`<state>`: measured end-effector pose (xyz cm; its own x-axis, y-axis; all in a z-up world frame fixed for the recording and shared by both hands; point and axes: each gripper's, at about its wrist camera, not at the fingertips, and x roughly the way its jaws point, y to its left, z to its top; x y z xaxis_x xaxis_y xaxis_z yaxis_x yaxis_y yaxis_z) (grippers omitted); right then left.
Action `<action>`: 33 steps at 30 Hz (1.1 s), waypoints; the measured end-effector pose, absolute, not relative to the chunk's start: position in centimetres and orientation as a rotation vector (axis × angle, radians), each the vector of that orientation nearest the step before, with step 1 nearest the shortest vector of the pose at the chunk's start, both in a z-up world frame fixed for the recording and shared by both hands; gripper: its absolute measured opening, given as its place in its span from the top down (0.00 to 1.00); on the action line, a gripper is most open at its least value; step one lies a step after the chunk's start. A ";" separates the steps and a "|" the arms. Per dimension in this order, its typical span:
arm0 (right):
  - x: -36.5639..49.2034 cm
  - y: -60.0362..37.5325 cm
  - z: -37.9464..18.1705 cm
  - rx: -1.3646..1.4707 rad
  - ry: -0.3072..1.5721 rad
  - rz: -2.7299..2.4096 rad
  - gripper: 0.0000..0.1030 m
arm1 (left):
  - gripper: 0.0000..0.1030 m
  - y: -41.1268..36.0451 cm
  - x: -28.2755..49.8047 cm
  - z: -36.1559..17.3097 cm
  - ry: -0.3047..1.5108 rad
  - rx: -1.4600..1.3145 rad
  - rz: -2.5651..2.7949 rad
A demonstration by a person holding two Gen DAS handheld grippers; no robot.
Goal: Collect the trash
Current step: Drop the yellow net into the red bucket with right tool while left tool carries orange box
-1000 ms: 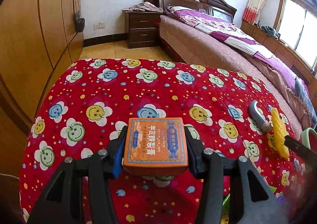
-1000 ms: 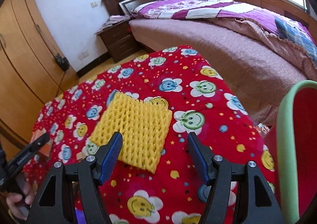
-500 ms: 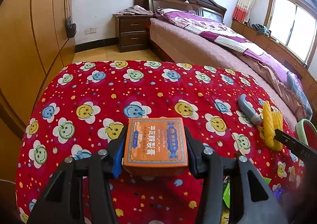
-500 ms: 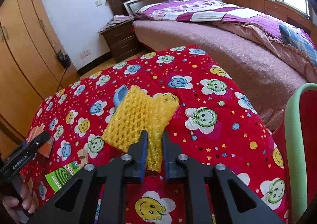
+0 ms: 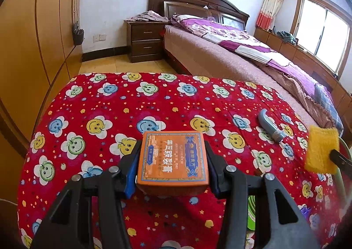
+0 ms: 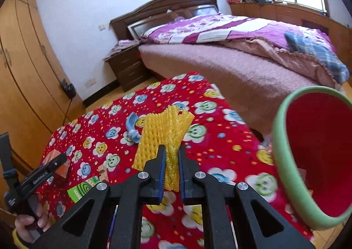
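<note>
Between your right gripper's (image 6: 171,167) fingers, yellow foam net (image 6: 164,136) pinched and lifted, green-rimmed bin (image 6: 277,139) just right, your left gripper (image 5: 172,165) clamping the orange box (image 5: 173,160) squarely between its pads.

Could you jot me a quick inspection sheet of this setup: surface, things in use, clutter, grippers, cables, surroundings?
Surface: red smiley-print cloth.
Job's things: orange box; yellow foam net; red bin with green rim at the table's right edge.
Clutter: blue-handled tool and green packet on the cloth.
Grippers: left gripper clamps the box; right gripper pinches the net.
Cables: a cord hangs beside the wardrobe.
Surroundings: bed, nightstand, wardrobe.
</note>
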<state>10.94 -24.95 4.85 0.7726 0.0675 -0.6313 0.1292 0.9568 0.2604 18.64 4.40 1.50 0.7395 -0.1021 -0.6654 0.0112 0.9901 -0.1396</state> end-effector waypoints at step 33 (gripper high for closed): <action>-3.8 -40.2 5.4 0.467 0.541 -0.447 0.87 | 0.50 -0.8 13.9 8.3 0.646 -0.095 -0.238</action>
